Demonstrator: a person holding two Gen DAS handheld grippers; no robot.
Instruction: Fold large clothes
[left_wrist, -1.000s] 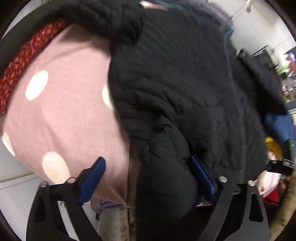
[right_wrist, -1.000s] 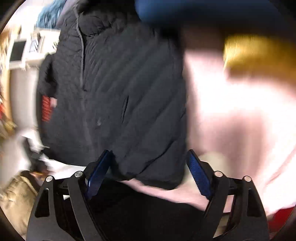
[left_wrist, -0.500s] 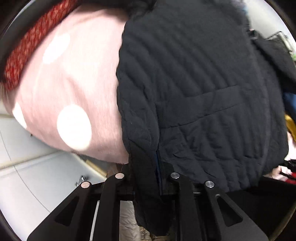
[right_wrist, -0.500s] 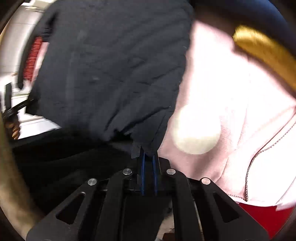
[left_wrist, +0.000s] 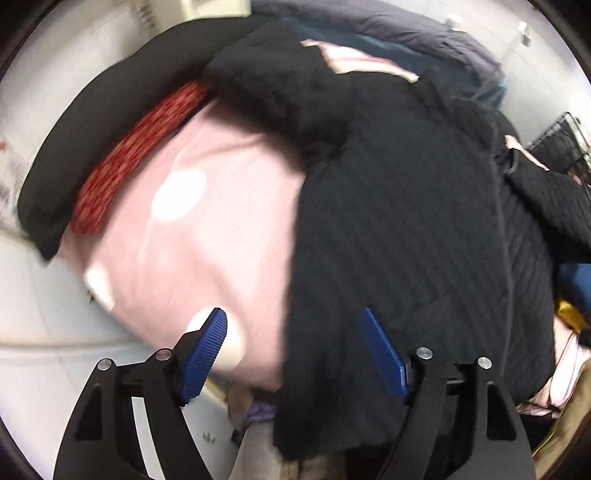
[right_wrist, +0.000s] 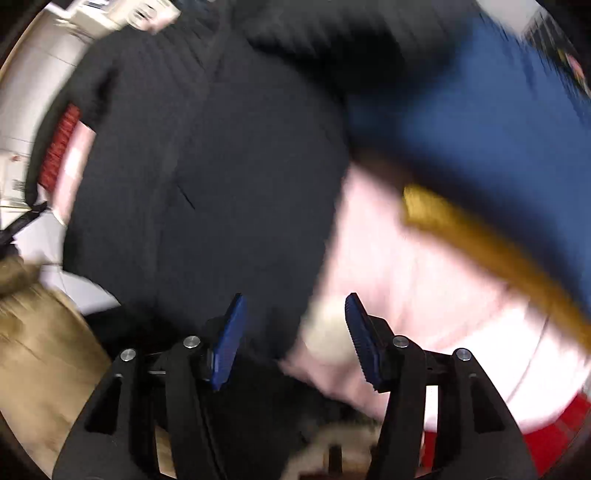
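Jacket (left_wrist: 399, 221): black, quilted, lying flat on the pink spotted sheet (left_wrist: 207, 236); its near hem hangs at the bed's edge. In the right wrist view it (right_wrist: 207, 192) fills the centre-left, with the sheet (right_wrist: 424, 280) to its right.

Left tool (left_wrist: 295, 354): wide open, holding nothing. Blue pads straddle the jacket's left edge; the left pad sits over the sheet, the right pad over black fabric. Contact with the cloth cannot be told.

Right tool (right_wrist: 293, 332): open to a middling gap, holding nothing. Pads frame the jacket's right hem corner where it meets the sheet.

Change: half a second ago both tools were clamped shut on the jacket's hem, one at each lower corner. Both have since let go and drawn back a little, and the jacket has settled on the sheet. Reading: a carry or fold stroke appears finished and the hem placed; the next grasp is not yet begun. A second ago both tools were open at much the same corners, so this looks like a short pinch-and-release adjustment.

Surroundings: red patterned cloth (left_wrist: 136, 155) and a black pillow-like roll (left_wrist: 96, 125) beyond the sheet; blue garment (right_wrist: 480, 122) and yellow-brown strip (right_wrist: 491, 243) at right; tan fabric (right_wrist: 40, 339) at lower left. Both views are motion-blurred.
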